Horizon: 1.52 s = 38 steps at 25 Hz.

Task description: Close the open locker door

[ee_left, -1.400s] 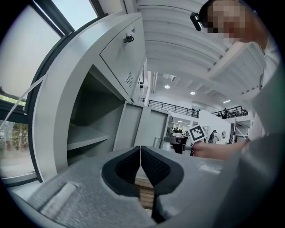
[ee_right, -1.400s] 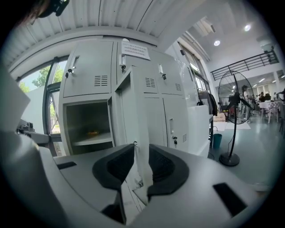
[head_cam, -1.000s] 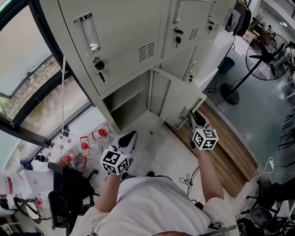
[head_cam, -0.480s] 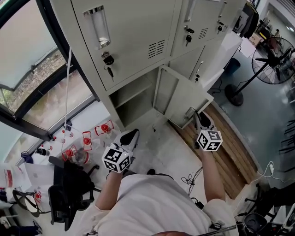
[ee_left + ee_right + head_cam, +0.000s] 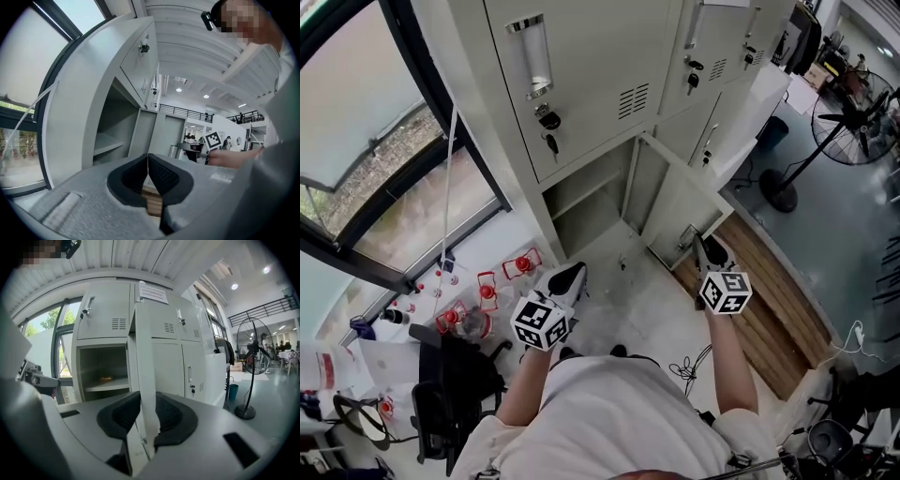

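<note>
The locker door (image 5: pixel 678 214) (image 5: pixel 145 357) stands wide open, hinged on the right side of the lower compartment (image 5: pixel 581 202). Its free edge lies directly between the jaws of the right hand-held gripper (image 5: pixel 710 251) (image 5: pixel 146 397). This hand-held gripper is closed on that edge, with one pad on each face of the door. To its left, behind the door, the open compartment shows a shelf (image 5: pixel 105 384) across its middle.

The left hand-held gripper (image 5: pixel 567 278) (image 5: pixel 148 157) is well apart from the door, in front of the compartment. Its jaws are closed together, tip to tip, and nothing is between them.

Above the left hand-held gripper a key (image 5: pixel 551 142) hangs in the lock of the upper locker. Red-capped bottles (image 5: pixel 487 291) stand on the floor to its left. A standing fan (image 5: pixel 853 103) (image 5: pixel 253 357) is far to the right of the right hand-held gripper.
</note>
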Motion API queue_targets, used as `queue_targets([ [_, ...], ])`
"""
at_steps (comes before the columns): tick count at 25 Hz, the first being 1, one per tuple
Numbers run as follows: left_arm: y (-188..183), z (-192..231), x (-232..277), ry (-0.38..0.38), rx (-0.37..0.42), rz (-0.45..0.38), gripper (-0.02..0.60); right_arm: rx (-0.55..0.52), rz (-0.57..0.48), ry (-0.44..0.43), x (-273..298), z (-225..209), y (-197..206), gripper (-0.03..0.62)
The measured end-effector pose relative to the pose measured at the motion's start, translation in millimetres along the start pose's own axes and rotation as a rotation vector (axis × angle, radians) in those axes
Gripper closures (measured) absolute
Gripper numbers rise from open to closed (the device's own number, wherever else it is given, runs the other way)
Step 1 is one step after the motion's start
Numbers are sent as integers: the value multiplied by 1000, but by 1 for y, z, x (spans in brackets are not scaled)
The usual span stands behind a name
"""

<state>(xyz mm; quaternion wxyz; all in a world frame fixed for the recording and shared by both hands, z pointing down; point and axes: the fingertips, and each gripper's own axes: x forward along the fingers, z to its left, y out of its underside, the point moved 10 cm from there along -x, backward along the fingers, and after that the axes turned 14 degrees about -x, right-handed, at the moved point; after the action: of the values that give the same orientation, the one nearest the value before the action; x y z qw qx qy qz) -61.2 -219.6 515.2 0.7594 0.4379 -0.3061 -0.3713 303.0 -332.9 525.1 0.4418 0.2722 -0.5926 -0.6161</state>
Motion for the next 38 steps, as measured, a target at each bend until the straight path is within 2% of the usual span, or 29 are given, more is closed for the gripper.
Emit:
queue_targets([
  [17,-7,23,-50,2,-8,-2,566,-37,-8,-106,-13,104,-18,474],
  [24,-7,30,-63,-20,-17,-18,566,-81,-2,-200,-5,136,-27,464],
  [38,-4,38,-88,-96,-39,-57,566,-136,-60,-374,28,183,-38,453],
])
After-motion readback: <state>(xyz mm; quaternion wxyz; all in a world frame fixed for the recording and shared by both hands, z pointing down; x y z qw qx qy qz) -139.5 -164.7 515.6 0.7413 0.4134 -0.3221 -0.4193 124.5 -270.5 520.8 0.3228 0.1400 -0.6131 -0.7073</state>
